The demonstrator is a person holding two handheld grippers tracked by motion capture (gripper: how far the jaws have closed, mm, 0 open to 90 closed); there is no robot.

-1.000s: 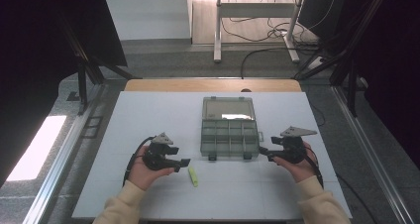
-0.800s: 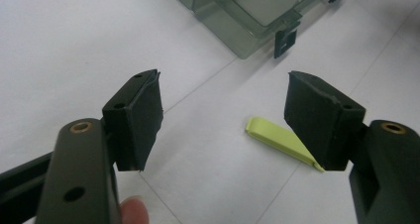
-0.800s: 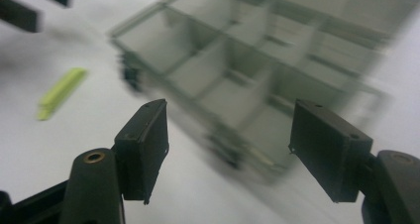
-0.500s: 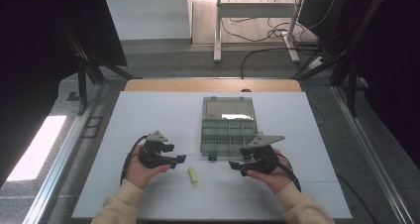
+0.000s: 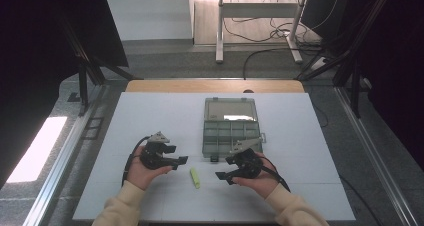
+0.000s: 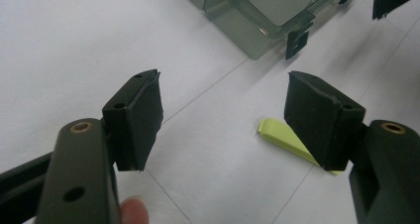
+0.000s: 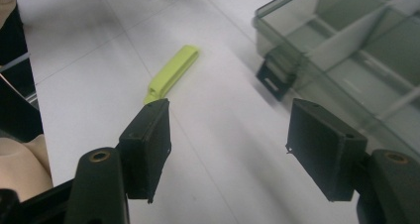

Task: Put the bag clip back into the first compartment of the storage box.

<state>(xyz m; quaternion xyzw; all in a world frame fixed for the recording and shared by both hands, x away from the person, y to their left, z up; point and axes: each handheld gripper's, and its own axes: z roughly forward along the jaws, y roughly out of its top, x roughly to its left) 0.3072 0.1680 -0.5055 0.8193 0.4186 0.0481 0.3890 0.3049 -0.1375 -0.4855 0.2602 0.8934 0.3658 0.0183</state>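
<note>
The right gripper (image 5: 226, 175) hovers low over the white table (image 5: 150, 116) with its jaws spread wide and nothing between them — in the right gripper view the two black pads (image 7: 153, 144) frame bare tabletop. The left gripper (image 5: 177, 162) is equally released: its jaws stand apart and empty. In the left gripper view one of its pads partly covers the near end of the thing both are aimed at.

That thing is a small yellow-green clip (image 5: 194, 177), a flat narrow plastic piece lying on the table between the two grippers, near each but touched by neither. In the right gripper view the clip (image 7: 171, 75) lies just beyond the tip of one jaw, off to the side of the gap and not yet lined up with it.

Just behind the clip, and a little to the right, stands a clear organizer box (image 5: 231, 131) with its lid folded back and its divided compartments showing; as far as can be seen they hold nothing.

By my reading the work is at its start. The box is open and ready, while the clip is ungrasped. What is left is nearly everything — centring a pair of jaws on the clip, closing, lifting it, and probably setting it in a compartment.
</note>
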